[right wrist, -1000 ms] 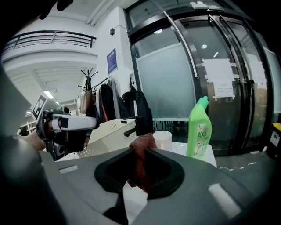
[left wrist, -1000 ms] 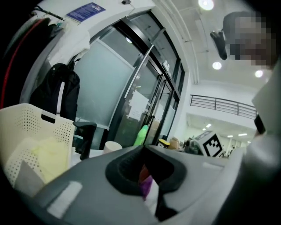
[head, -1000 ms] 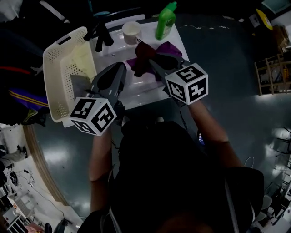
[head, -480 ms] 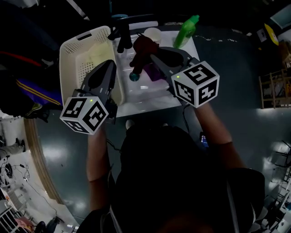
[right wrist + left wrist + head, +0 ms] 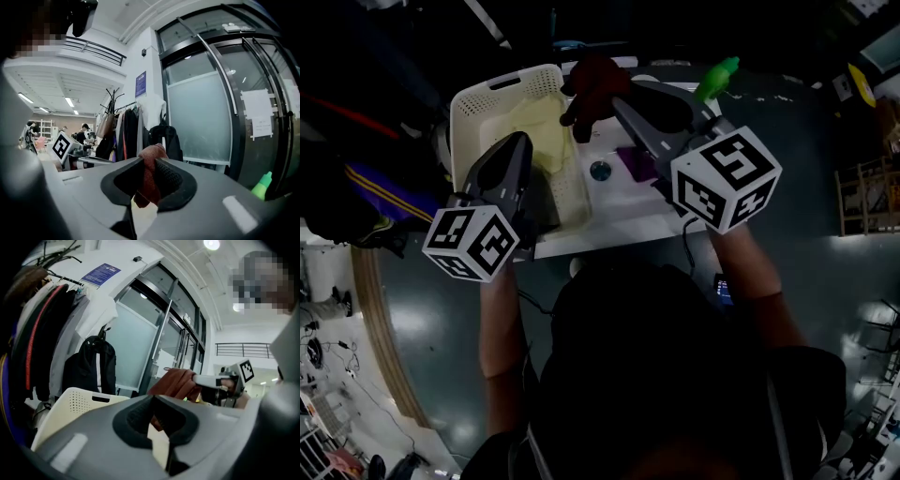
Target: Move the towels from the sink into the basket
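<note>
In the head view the red towel [image 5: 589,86] covers the tips of the right tool [image 5: 609,103]. That tool's body hides part of the purple towel [image 5: 636,161] in the sink [image 5: 609,214] and the lower half of the green bottle [image 5: 719,77]. The left tool [image 5: 518,145] blocks part of the near wall of the basket [image 5: 502,89].

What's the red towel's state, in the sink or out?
Out: the red towel hangs clamped between the right gripper's jaws, held up clear of the sink, near the basket's edge.
</note>
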The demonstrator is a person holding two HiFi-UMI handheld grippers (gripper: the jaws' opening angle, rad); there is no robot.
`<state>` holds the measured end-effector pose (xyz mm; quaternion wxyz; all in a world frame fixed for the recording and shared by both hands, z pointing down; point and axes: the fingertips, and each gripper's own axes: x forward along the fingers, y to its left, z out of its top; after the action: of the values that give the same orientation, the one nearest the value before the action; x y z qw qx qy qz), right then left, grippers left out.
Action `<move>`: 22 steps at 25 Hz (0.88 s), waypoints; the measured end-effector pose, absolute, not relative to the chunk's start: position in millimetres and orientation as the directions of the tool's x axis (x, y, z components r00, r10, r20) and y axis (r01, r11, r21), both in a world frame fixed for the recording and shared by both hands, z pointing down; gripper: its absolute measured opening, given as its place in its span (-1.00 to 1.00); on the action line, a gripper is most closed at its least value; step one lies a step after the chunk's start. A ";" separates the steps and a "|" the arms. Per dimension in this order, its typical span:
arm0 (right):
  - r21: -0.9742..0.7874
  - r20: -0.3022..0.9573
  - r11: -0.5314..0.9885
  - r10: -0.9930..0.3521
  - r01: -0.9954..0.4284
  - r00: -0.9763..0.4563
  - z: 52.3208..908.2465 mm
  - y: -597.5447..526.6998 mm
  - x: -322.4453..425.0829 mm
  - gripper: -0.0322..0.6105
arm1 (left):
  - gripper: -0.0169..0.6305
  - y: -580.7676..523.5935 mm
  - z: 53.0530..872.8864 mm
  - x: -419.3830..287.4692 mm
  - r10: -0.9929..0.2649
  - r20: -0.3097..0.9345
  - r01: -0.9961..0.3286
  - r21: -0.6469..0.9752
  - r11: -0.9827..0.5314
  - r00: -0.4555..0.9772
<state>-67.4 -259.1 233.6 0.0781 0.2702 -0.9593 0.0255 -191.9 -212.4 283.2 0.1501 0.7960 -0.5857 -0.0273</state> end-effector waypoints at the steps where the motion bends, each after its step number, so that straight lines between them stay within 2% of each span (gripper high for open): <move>1: -0.006 0.151 0.855 -0.511 -0.518 -0.846 229.0 -257.3 -73.3 -0.68 | -0.92 -210.7 281.9 -197.3 -0.942 0.130 -0.926 0.269 -0.266 0.308; 13: -0.016 0.120 0.894 -0.443 -0.448 -0.889 226.6 -243.9 -165.1 -0.67 | -0.92 -189.5 284.9 -274.8 -0.960 0.134 -0.937 0.287 -0.198 0.244; 22: -0.025 0.226 0.908 -0.401 -0.417 -0.888 276.7 -256.2 -231.8 -0.66 | -0.92 -190.6 301.1 -311.4 -0.961 0.153 -0.932 0.317 -0.175 0.233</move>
<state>-231.8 -256.2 276.7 0.1083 0.2108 -0.9708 0.0364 -311.4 -190.6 301.1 0.1742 0.7655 -0.6180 -0.0410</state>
